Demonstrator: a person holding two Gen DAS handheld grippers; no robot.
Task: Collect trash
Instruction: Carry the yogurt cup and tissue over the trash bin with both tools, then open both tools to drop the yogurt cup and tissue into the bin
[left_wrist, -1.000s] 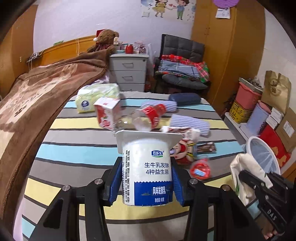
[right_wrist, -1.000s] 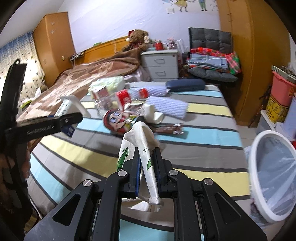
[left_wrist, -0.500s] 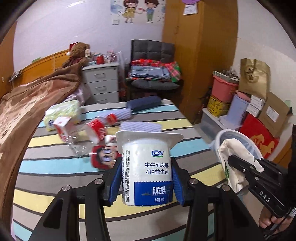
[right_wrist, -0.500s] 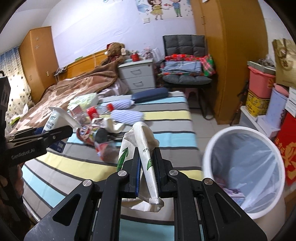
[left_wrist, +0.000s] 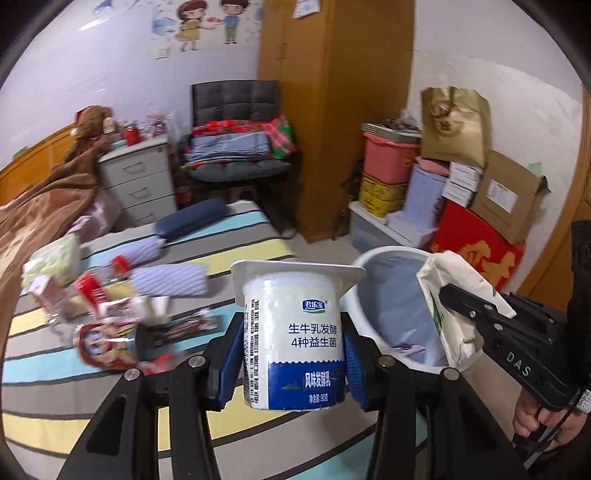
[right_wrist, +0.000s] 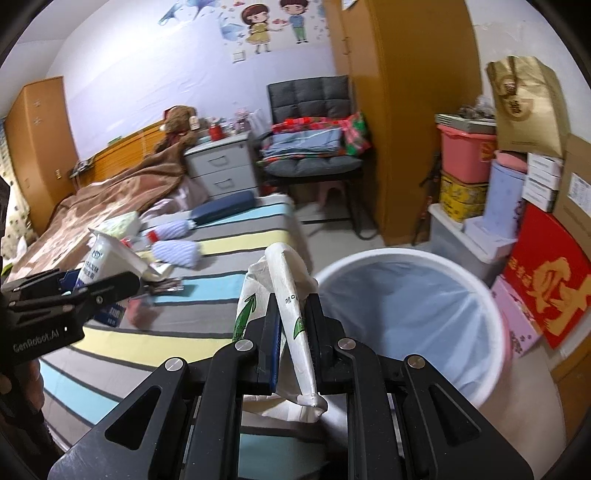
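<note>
We're looking across the striped bed (left_wrist: 110, 391), soft fabric in grey, yellow and blue bands, with crinkly wrappers (left_wrist: 110, 332) scattered toward its far side. Just off its near corner stands the round white bin (right_wrist: 413, 314), smooth-rimmed with a thin bluish liner. Our right gripper (right_wrist: 291, 325) is pinching a crumpled white paper bag (right_wrist: 291, 306) with green arrows, held just beside the bin's rim. Our left gripper (left_wrist: 291, 354) is clamped on a glossy white-and-blue plastic yogurt cup (left_wrist: 295, 339), upright with its square lip on top, over the bed's near edge beside the bin.
</note>
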